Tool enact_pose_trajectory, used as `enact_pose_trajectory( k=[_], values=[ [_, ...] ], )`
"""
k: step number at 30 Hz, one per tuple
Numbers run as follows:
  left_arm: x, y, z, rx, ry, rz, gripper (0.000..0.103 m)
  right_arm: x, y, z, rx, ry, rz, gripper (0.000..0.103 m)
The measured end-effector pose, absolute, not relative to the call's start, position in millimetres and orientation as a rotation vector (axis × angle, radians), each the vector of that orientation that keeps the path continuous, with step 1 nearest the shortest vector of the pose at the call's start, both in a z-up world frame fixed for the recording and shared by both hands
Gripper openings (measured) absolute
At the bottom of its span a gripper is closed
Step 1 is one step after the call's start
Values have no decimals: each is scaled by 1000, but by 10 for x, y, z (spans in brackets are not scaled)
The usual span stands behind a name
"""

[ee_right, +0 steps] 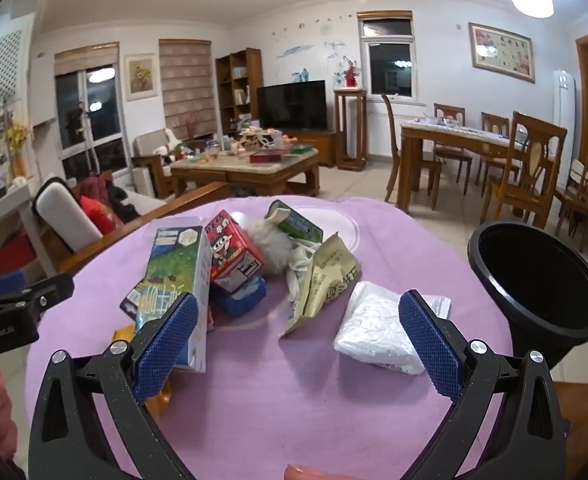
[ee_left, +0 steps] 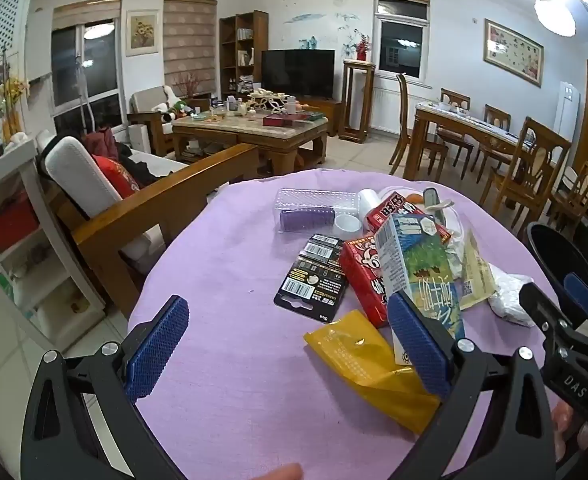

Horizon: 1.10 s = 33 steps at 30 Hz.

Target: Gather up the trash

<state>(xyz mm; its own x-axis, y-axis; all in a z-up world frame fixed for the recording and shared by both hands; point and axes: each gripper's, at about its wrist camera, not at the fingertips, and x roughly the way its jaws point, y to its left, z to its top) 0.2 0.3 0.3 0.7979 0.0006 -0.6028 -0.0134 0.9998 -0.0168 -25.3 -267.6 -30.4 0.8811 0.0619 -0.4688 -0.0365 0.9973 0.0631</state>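
Hovering both spread tools, left tool and right tool, we judge the wrapper at lower right light, crinkly; pinch its edges.

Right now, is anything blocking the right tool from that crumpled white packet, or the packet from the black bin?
Nothing visible. The right tool hangs open near the white packet, bare purple cloth beneath. The black bin stands open just beyond the table edge, nothing between.

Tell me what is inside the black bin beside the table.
The black bin stands open at the table's right edge. Only its dark inner wall shows; no trash is visible, but the bottom is too shadowed to confirm.
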Motion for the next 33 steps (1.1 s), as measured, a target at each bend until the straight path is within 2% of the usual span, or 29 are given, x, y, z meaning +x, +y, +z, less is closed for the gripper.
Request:
enact_pose_trajectory(
  k=[33],
  values=[
    [-23, 113, -49, -73, 643, -56, 98, -277, -2631, -365, 59, 506, 56, 99]
  ],
)
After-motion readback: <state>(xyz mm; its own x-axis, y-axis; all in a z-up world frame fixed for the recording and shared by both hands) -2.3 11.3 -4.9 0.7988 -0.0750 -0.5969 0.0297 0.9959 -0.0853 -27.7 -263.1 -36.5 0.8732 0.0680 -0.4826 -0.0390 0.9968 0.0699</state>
